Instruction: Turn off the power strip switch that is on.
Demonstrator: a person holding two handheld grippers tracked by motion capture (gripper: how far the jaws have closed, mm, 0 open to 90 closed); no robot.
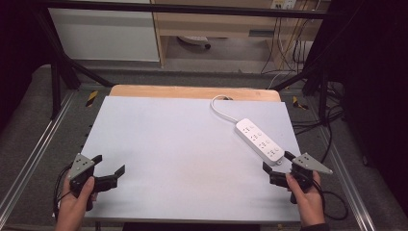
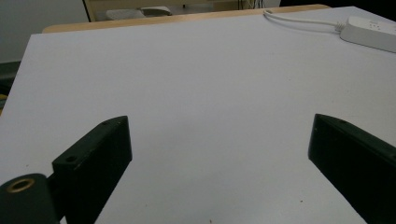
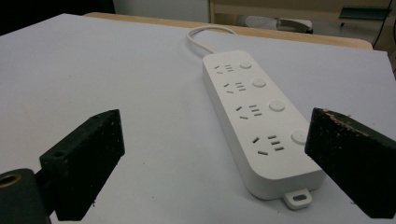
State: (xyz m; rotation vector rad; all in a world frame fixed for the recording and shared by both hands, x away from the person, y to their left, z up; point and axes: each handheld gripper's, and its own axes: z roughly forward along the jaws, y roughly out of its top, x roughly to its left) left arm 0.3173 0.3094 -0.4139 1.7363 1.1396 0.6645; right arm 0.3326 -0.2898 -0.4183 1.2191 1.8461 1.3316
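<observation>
Currently a white power strip is lying flat on the right half of the counter, set at a slant so that its far end is pointing toward the back edge and its near end toward the front right corner. Four sockets, each with a round button beside it, are being shown face up in the right gripper view, and a small mounting tab is sticking out at the near end. A white cable is running from the far end in a curve to the counter's back edge. Just before the near end, the right gripper is being held by the person's right hand — its jaws are spread wide, nothing is being gripped, and the strip is not being touched. Well apart, at the front left corner, the left gripper is being held by the left hand, likewise released, with bare counter between its jaws.
</observation>
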